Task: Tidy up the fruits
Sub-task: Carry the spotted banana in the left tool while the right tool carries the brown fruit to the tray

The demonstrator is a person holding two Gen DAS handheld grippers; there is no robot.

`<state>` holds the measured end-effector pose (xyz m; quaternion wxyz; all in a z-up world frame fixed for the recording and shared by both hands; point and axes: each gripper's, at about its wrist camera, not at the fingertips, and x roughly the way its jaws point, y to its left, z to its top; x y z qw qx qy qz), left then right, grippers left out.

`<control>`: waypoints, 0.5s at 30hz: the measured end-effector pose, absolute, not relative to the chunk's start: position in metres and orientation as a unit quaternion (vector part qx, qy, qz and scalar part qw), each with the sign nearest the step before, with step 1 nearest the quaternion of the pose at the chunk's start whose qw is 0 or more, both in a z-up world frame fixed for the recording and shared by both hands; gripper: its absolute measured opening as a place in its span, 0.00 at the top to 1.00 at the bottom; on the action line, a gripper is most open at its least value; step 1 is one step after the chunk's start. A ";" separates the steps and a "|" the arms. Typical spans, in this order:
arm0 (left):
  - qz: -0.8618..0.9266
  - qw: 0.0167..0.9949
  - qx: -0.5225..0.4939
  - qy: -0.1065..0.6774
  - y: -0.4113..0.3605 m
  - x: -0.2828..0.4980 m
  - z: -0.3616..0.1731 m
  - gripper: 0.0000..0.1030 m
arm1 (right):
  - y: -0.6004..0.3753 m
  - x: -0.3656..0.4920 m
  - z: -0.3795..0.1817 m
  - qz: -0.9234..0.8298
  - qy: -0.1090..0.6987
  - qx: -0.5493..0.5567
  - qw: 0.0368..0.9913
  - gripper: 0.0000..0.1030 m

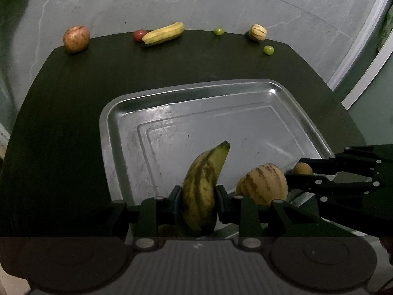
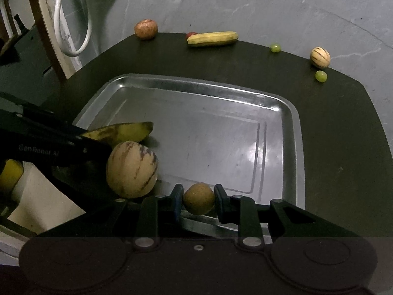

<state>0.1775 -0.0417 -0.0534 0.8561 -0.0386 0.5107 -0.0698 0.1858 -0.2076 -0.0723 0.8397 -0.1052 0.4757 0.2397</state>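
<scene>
A home: dark table (image 1: pixel 73 93), marble floor (image 2: pixel 245 7) (fruit lies about).

Both wrist cameras looked forward and down from the near edge of the metal tray (image 1: pixel 127 108) (image 2: pixel 292 132), close above it; the left sat left of the right. Both shared the tray and the far fruit row.

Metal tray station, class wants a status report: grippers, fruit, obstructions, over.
Left gripper shut on streaked banana. Right gripper shut on small brown fruit. Both over metal tray; striped melon crowds between them.
</scene>
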 end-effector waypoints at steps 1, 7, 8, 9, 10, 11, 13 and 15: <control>-0.069 0.856 -0.038 0.511 -0.042 0.177 -0.054 0.69 | -0.208 0.186 -0.073 0.241 0.476 -0.106 0.839 0.72; -0.063 0.852 -0.034 0.518 -0.044 0.178 -0.056 0.69 | -0.209 0.186 -0.075 0.243 0.475 -0.106 0.839 0.71; -0.062 0.851 -0.033 0.520 -0.045 0.177 -0.056 0.69 | -0.209 0.185 -0.075 0.244 0.475 -0.105 0.839 0.70; -0.061 0.851 -0.032 0.521 -0.045 0.177 -0.057 0.69 | -0.209 0.185 -0.075 0.244 0.475 -0.104 0.839 0.70; -0.060 0.850 -0.031 0.523 -0.045 0.176 -0.057 0.69 | -0.209 0.185 -0.075 0.245 0.474 -0.104 0.839 0.69; -0.059 0.849 -0.030 0.524 -0.045 0.176 -0.057 0.69 | -0.209 0.184 -0.074 0.245 0.474 -0.103 0.839 0.69; -0.057 0.850 -0.029 0.522 -0.044 0.174 -0.056 0.68 | -0.210 0.184 -0.074 0.245 0.474 -0.102 0.840 0.66; -0.054 0.851 -0.029 0.521 -0.044 0.174 -0.054 0.68 | -0.211 0.183 -0.073 0.244 0.472 -0.101 0.841 0.62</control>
